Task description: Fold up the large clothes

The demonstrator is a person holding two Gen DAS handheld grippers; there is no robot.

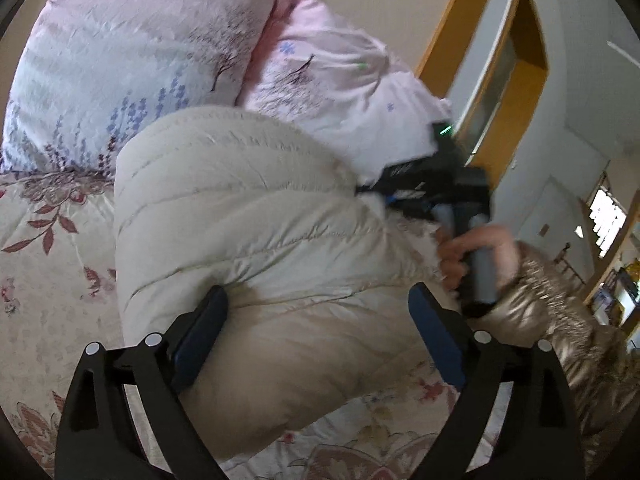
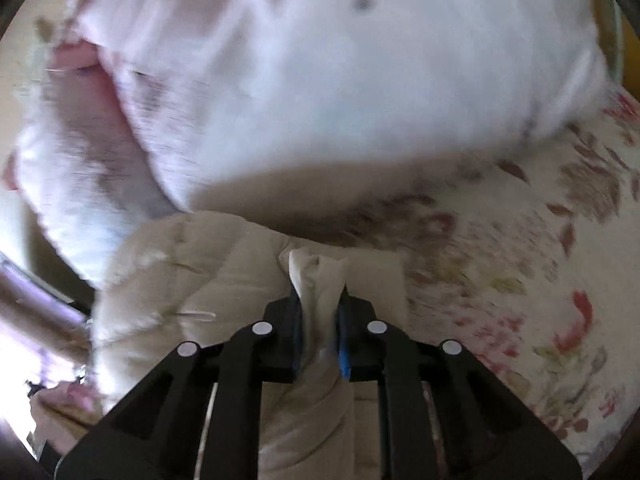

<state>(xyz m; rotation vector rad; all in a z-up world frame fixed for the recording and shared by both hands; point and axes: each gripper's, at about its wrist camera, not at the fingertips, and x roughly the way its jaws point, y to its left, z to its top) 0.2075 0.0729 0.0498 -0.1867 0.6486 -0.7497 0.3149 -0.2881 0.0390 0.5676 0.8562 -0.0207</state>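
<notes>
Right gripper (image 2: 319, 300) is pinching the puffy beige coat (image 1: 248, 216), left gripper (image 1: 320, 312) spread wide (pull slowly, keep layers even).

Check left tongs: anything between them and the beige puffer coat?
Nothing visible. The left tongs stand open right over the beige puffer coat on the floral bedspread, pads at its near edge. The right tongs are already shut on a fold at its far side. The pillows lie behind it.
</notes>
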